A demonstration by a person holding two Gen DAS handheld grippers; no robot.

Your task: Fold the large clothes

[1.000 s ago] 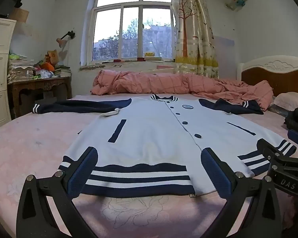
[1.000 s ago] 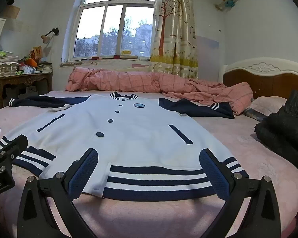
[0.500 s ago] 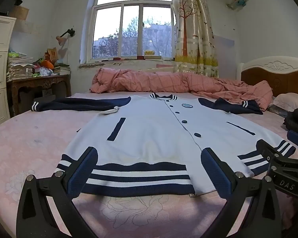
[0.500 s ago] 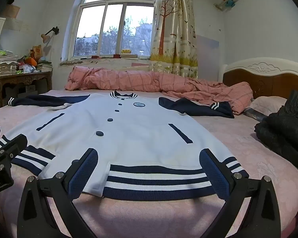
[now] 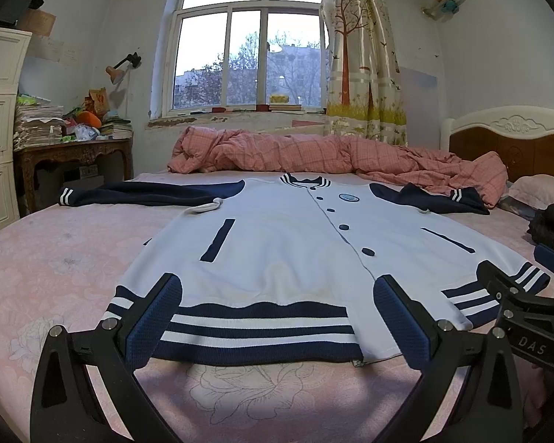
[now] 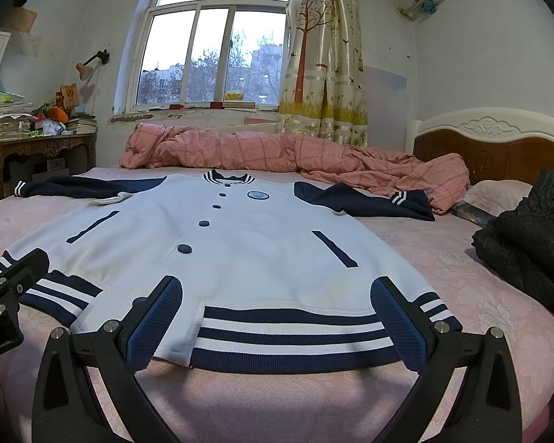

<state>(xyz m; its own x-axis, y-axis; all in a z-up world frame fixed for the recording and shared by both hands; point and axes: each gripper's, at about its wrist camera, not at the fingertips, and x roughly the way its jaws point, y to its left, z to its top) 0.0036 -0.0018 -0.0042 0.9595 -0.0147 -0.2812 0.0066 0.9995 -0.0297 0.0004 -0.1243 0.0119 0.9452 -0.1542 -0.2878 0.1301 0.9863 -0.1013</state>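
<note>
Here, one jacket (image 5: 277,243) (flat) — two grippers, left gripper (image 5: 277,317) and right gripper (image 6: 275,317), spread wide.

From my feed the room is dim, lit only by cool daylight through the window (image 5: 247,55), whose panes look slightly washed out. Soft shadows pool on the bed (image 6: 277,398) beneath the jaws. Fisheye bending curves the walls, and black vignette fills the corners.

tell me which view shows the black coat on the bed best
The right wrist view. There the black coat lies in plain sight as a crumpled heap on the pink sheet, beside the pillow. The left wrist view catches only a dark sliver of it at the right edge, behind the right claw.
</note>
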